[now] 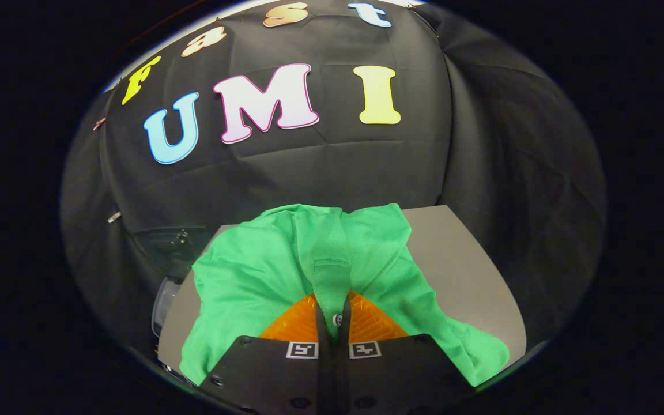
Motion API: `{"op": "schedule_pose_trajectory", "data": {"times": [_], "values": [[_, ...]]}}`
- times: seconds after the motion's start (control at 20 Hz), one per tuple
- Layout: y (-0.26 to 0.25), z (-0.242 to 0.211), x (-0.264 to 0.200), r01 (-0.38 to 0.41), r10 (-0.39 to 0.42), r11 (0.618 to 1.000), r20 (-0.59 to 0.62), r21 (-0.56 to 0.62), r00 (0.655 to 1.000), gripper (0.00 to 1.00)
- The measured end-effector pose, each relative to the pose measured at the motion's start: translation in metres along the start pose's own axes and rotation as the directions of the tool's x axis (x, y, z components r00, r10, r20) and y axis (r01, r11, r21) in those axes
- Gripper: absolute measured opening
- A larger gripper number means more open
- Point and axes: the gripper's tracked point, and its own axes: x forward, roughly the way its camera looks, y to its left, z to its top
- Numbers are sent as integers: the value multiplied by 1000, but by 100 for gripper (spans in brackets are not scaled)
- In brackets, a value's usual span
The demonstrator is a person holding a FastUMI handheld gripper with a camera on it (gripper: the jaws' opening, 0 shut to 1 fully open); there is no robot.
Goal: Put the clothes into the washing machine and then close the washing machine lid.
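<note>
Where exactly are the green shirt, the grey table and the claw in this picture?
green shirt (251,276): gripper view, on its broad spread panel beside the fingers.
grey table (459,271): gripper view, bare top beside the shirt.
claw (334,314): gripper view, between the fingertips, shut on the shirt's buttoned strip.

The hand-held two-finger gripper (335,314) has a broad matte black body of two angular plates, split by a narrow dark seam down the middle. Small round black screws sit near the plates' outer corners and lower edge. Each plate carries a small square white tag with black block markings beside the seam. The fingers' inner faces are finely ribbed.
</note>
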Motion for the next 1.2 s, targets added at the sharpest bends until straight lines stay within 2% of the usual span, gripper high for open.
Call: {"op": "schedule_pose_trajectory", "data": {"times": [0.25,0.45,0.75,0.95,1.2], "values": [[20,38,-49,-69,64,997,133,32,989,5],[42,75,-98,-135,126,991,246,18,961,4],[85,123,-167,-193,199,980,368,-51,908,4],[132,133,-193,-250,281,960,393,-129,875,4],[207,122,-197,-365,423,905,353,-220,835,4]]}}
